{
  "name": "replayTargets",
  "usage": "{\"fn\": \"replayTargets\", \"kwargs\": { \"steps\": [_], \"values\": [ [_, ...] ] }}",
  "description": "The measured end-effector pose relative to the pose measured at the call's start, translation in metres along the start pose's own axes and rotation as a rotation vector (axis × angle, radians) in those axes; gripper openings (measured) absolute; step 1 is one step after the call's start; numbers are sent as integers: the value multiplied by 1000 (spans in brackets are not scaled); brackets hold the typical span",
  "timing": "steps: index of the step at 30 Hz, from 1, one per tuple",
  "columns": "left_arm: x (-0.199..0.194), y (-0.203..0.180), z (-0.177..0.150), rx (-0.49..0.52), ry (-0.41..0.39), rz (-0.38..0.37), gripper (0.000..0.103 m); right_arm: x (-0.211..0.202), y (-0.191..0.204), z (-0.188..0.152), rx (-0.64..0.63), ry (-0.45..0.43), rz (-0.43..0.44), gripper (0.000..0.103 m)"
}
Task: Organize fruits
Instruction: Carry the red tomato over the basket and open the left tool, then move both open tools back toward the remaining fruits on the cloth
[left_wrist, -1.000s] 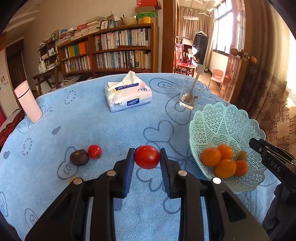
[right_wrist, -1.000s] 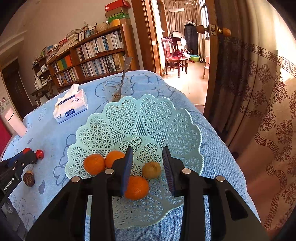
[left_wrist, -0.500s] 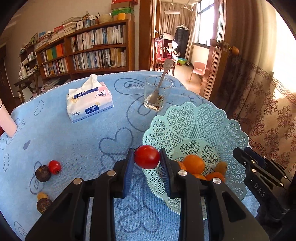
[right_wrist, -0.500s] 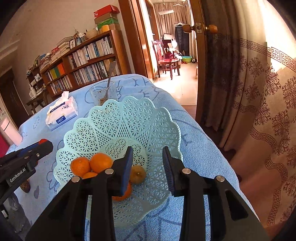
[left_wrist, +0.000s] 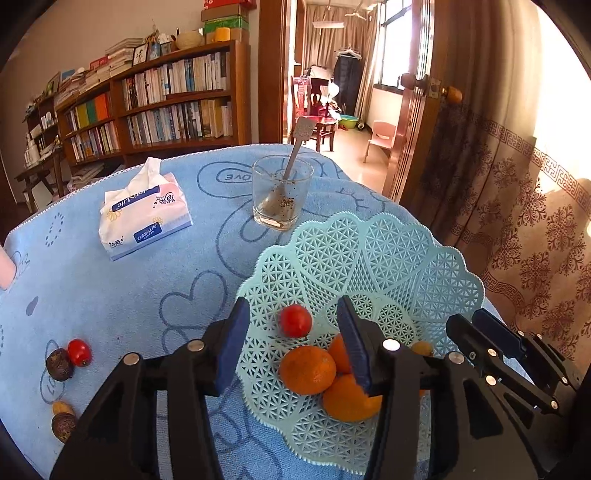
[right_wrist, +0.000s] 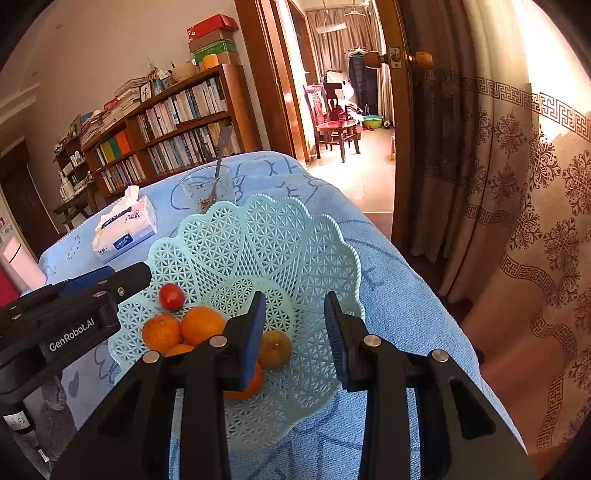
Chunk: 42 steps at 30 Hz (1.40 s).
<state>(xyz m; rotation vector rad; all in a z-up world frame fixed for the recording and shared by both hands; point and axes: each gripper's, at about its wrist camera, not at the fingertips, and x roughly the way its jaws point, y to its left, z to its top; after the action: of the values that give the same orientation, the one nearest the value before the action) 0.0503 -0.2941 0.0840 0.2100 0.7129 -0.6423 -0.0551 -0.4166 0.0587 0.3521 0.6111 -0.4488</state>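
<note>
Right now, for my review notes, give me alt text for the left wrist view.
The left gripper, jaws opening, has let a red tomato drop into the mint lattice basket beside oranges. On the blue cloth to the left lie another tomato and dark fruits.

A table covered by a blue towel (left_wrist: 122, 295) carries a tissue pack (left_wrist: 144, 218), a glass (left_wrist: 280, 195), a lattice basket (left_wrist: 406, 258), and loose fruits (left_wrist: 70, 358) at its left edge.
</note>
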Motion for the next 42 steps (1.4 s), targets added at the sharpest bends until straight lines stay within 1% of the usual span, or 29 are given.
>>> {"fn": "replayTargets", "kwargs": {
  "steps": [2,5,7,11,12,13,14,15,23,33,39,42],
  "values": [
    [-2,3,-1,2,-8,13,58,0,0,0,0,-1,-2,34],
    [-4,9,-2,-8,-13,28,67,0,1,0,-2,3,0,34],
    [-5,13,-3,-9,-17,48,68,1,2,-1,-4,8,1,34],
    [-10,20,-6,-11,-28,87,79,1,5,-1,-9,8,-1,34],
    [-11,21,-7,-10,-31,98,81,0,6,0,-10,6,-1,35],
    [-12,23,-8,-10,-32,105,83,-1,6,0,-11,4,-2,38],
    [-13,25,-8,-13,-32,111,87,-2,7,1,-12,0,-3,42],
    [-14,27,-9,-19,-32,114,89,-3,8,1,-13,-5,-5,44],
    [-23,55,-17,-64,-27,158,89,-10,21,1,-41,-14,9,45],
    [-47,119,-39,-169,-11,234,89,-16,59,-6,-103,-1,74,45],
    [-68,166,-57,-246,-5,295,89,-18,94,-18,-154,46,163,45],
    [-79,186,-64,-281,-10,317,89,-17,117,-28,-196,86,233,45]
  ]
}}
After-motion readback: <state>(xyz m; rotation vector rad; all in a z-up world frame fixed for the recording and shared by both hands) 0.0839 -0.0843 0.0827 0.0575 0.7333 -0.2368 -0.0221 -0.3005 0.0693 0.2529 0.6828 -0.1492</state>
